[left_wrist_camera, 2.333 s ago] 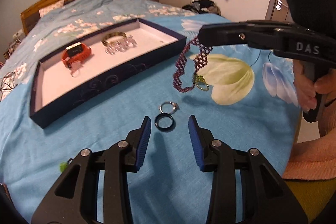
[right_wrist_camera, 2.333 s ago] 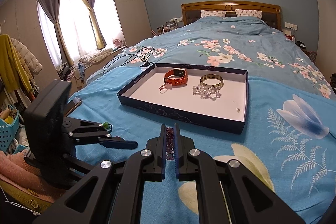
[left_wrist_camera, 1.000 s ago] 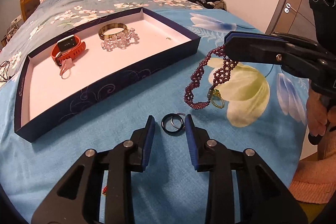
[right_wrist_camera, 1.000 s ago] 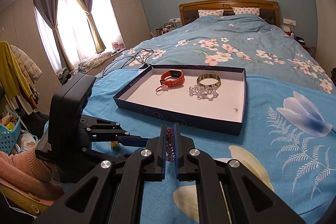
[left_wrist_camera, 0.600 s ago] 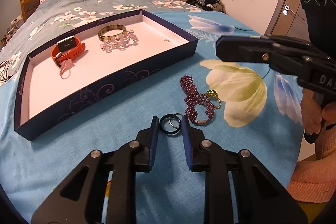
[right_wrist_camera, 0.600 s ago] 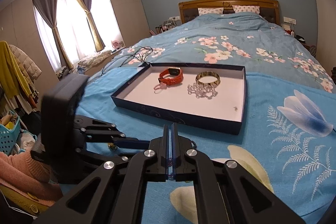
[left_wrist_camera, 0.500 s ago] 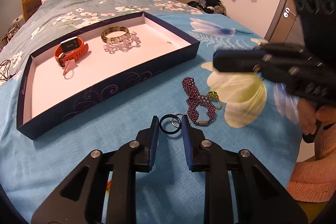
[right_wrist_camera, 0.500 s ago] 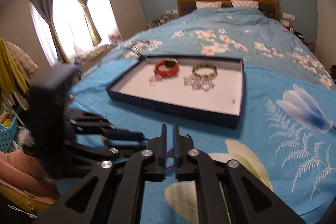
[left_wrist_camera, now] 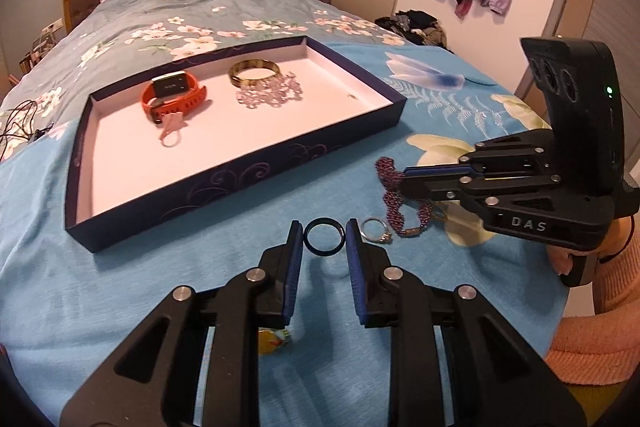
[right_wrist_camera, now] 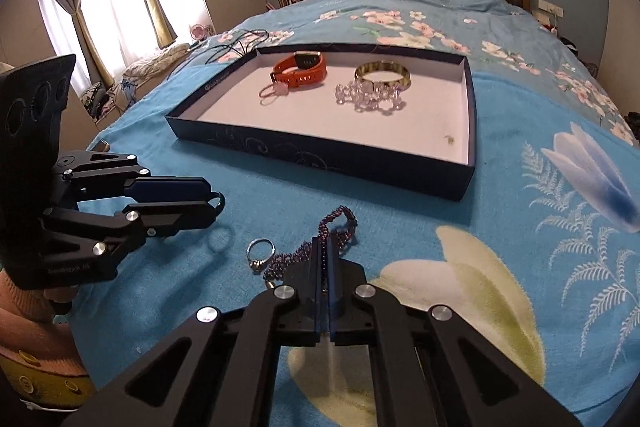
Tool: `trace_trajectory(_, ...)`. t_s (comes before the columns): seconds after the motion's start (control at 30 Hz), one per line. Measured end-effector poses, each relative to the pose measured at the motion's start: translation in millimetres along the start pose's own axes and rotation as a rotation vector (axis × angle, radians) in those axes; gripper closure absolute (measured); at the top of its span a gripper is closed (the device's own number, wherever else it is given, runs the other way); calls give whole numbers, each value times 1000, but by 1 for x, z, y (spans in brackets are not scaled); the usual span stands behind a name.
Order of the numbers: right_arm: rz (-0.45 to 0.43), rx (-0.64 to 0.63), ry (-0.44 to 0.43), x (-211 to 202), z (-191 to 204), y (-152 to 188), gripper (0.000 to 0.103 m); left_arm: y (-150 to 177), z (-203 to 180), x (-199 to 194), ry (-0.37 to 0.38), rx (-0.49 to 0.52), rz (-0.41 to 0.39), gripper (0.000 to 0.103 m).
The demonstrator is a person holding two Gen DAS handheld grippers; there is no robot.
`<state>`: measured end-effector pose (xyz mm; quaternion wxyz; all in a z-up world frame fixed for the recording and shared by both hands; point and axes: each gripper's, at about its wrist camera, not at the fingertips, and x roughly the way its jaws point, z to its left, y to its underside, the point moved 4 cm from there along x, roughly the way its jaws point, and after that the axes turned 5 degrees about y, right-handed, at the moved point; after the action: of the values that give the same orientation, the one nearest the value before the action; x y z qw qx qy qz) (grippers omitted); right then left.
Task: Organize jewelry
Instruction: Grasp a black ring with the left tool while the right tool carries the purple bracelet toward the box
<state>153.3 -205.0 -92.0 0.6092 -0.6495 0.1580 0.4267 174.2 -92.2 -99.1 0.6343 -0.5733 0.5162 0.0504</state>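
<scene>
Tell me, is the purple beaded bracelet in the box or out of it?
Out. The purple beaded bracelet lies on the blue bedspread, outside the dark blue box, at the shut right gripper.

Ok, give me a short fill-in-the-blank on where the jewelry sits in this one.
1. The ring clamped in the left gripper is ____ in colour.
2. The right gripper is shut on the purple beaded bracelet, which lies ____ the tray.
3. The watch in the tray has an ____ strap.

Missing words: black; outside; orange.
</scene>
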Motion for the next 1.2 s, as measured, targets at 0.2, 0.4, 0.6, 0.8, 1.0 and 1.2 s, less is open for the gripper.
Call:
trace_trajectory(0.2,-74,7,-36,-21,5,-12,102,-4,9,-17,-21,-21,-42,81)
trace_trajectory(0.4,-142,-12,-46,-41,13,-28,102,-12,15,-34,-44,-29,-87,81)
trace_trajectory(0.6,-183,-20,-57,-51,17,-42,102,-20,24,-48,-63,-45,-125,81)
trace_trajectory(0.8,-226,-27,-66,-61,19,-56,102,-26,32,-57,-83,-56,-151,81)
trace_trajectory(1.0,-254,-19,-66,-63,16,-67,102,-33,38,-59,-95,-62,-165,81)
trace_trajectory(1.2,-260,-9,-63,-53,12,-77,102,-40,45,-56,-117,-61,-166,81)
